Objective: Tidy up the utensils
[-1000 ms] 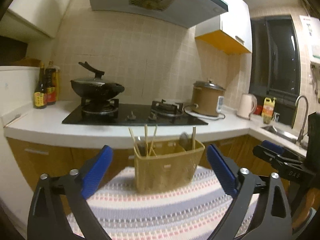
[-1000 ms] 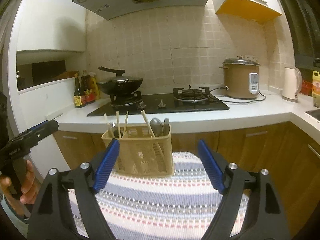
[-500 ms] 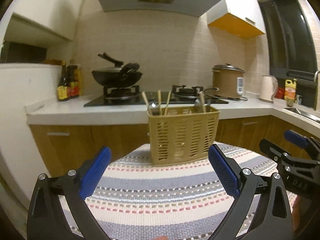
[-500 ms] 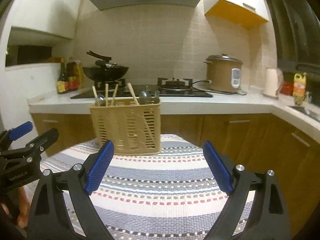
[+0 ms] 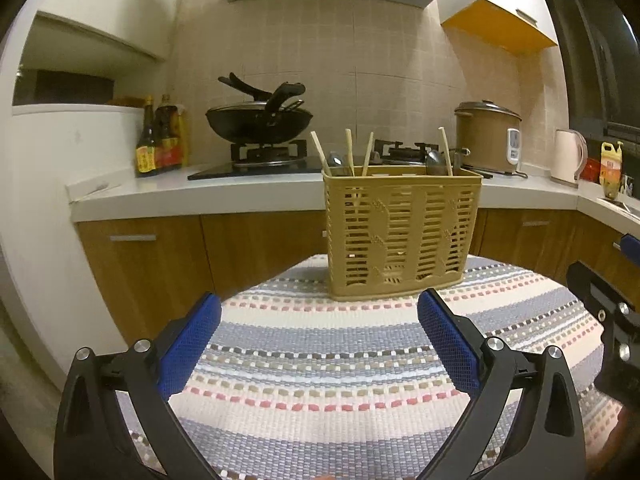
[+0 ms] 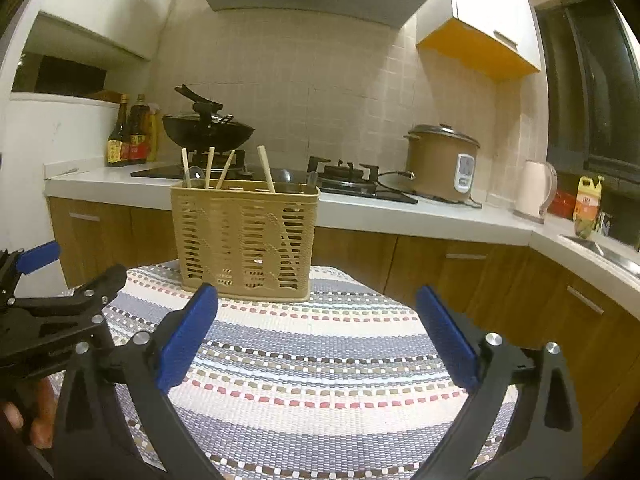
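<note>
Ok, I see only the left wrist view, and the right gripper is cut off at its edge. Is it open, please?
Observer: Yes. In the right wrist view the right gripper is open wide. Its jaws have just been opening, and nothing is between them.
Operator: Does it face the basket straight?
Observer: Not quite. The basket stands ahead of its left finger, not centred between the two.
Operator: And what holds my left gripper?
Observer: A hand shows just below the left gripper, at the lower left edge of that view.
</note>
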`<state>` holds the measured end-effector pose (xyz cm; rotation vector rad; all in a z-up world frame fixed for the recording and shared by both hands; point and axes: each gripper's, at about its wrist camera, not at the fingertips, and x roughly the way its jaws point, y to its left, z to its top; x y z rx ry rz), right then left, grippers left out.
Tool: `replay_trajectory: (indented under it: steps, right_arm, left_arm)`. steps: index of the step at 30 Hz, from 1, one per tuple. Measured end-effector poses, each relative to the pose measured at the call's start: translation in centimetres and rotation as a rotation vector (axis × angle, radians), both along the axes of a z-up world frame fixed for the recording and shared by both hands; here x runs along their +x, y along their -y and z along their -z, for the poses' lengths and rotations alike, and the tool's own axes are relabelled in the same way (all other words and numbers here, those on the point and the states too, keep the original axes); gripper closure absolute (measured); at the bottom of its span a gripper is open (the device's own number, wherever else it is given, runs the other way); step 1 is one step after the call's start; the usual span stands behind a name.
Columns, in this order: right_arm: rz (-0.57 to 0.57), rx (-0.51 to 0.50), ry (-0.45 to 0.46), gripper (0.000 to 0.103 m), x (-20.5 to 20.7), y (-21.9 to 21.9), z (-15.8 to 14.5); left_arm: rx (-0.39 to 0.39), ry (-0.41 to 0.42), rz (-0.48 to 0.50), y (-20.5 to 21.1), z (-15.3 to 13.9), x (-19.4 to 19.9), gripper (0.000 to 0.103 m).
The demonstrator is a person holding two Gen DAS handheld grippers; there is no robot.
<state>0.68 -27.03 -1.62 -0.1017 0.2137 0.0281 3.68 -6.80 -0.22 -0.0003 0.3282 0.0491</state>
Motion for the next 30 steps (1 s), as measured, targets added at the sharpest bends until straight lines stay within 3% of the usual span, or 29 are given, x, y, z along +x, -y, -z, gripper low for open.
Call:
replay_trajectory:
  steps: [12, 30]
  right_arm:
    - [0.011, 0.068, -0.071, 0.008, 1.3, 1.3, 0.4]
    - [0.04, 0.059, -0.084, 0.008, 1.7, 1.4, 0.6]
  left_arm:
    - [0.021, 0.029, -0.029, 0.0, -0.1, -0.2, 0.008]
    - [0.052, 0.004, -0.022, 0.3, 0.2, 0.1, 0.008]
